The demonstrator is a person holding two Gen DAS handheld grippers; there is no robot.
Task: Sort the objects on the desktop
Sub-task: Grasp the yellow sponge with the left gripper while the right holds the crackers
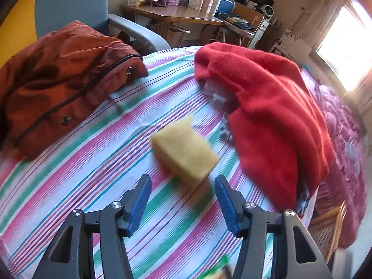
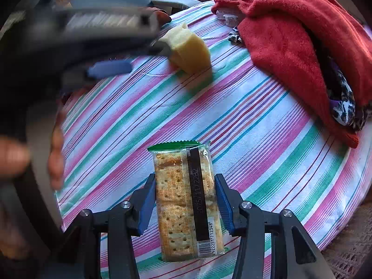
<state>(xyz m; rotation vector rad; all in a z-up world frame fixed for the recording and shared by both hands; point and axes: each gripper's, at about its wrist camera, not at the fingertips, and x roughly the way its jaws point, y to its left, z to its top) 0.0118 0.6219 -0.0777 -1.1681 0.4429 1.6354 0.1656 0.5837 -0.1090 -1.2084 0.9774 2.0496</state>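
A yellow sponge block (image 1: 184,148) lies on the striped tablecloth (image 1: 93,174). My left gripper (image 1: 182,179) hangs open just short of it, its blue pads to either side of the sponge's near corner without touching. In the right wrist view the sponge (image 2: 190,48) sits at the far side, with the blurred left gripper's blue finger (image 2: 109,68) beside it. My right gripper (image 2: 186,177) is shut on a clear cracker packet (image 2: 186,200) with a green top edge, pads pressed on its long sides. A green corner of that packet (image 1: 218,269) shows at the bottom of the left wrist view.
A red towel (image 1: 267,107) is heaped on the table's right, covering a patterned cloth (image 2: 344,109) and a white clip (image 2: 229,18). A rust jacket (image 1: 58,81) lies at the left, a blue chair (image 1: 69,4) behind it. A wicker basket (image 1: 330,227) stands off the right edge.
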